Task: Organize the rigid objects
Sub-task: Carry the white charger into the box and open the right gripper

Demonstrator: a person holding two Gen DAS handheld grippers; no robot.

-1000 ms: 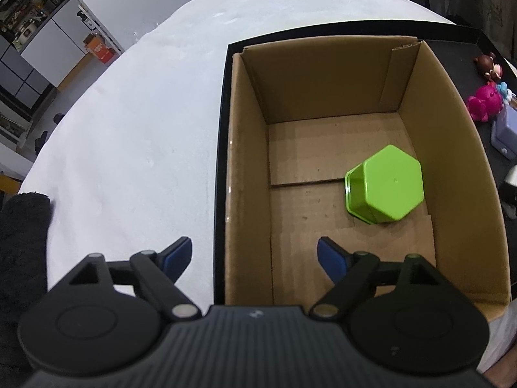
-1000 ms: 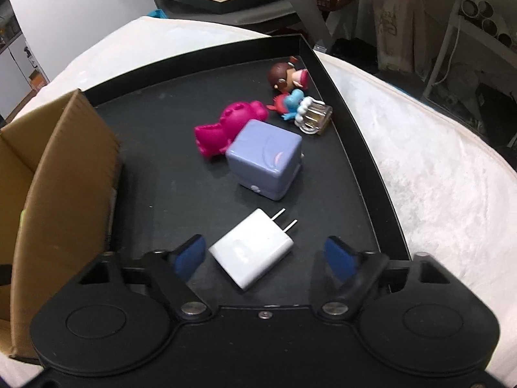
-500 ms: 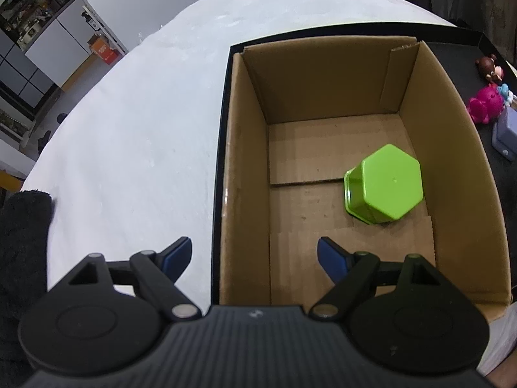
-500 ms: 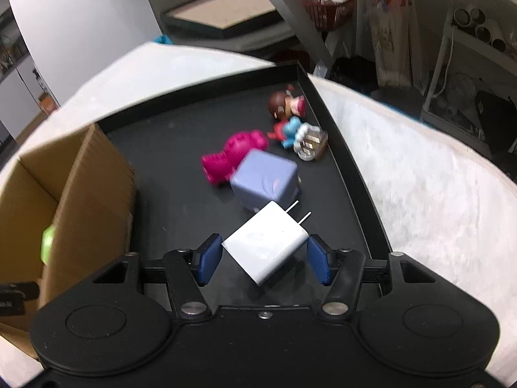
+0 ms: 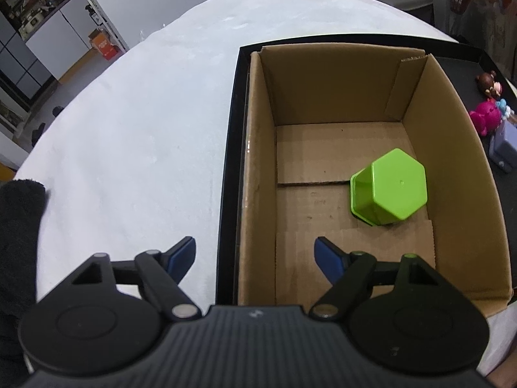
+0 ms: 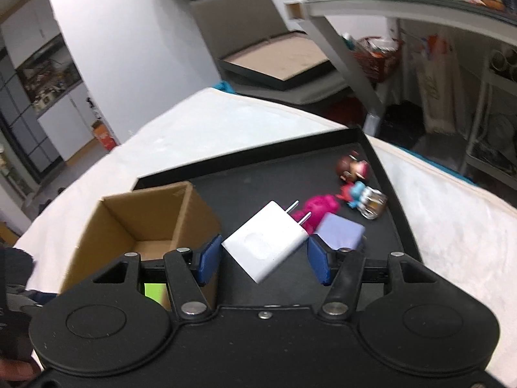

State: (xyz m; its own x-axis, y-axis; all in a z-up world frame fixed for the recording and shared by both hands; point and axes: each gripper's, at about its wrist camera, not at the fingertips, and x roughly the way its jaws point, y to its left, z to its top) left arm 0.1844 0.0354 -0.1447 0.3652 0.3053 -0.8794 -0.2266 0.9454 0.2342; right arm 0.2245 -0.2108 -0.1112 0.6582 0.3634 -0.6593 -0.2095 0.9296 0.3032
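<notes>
My right gripper (image 6: 263,252) is shut on a white plug charger (image 6: 268,241), its blue pads pressing both sides, and holds it in the air above the black tray (image 6: 258,181), prongs pointing away. An open cardboard box (image 6: 110,226) stands to the left of it on the tray. In the left wrist view the box (image 5: 452,148) holds one upturned green hexagonal cup (image 5: 392,190). My left gripper (image 5: 255,245) hovers over the box's near left wall, its jaws closing slightly, with nothing gripped.
On the tray's right part lie a pink toy (image 6: 320,207), a lilac cube (image 6: 342,234), a small doll (image 6: 352,166) and a blue figure with a glass piece (image 6: 368,199). White cloth (image 5: 145,129) covers the table around the tray. A dark sleeve (image 5: 19,226) shows at left.
The right gripper closed on the charger lying on the tray, then lifted it and tilted upward. The left gripper has barely moved over the box.
</notes>
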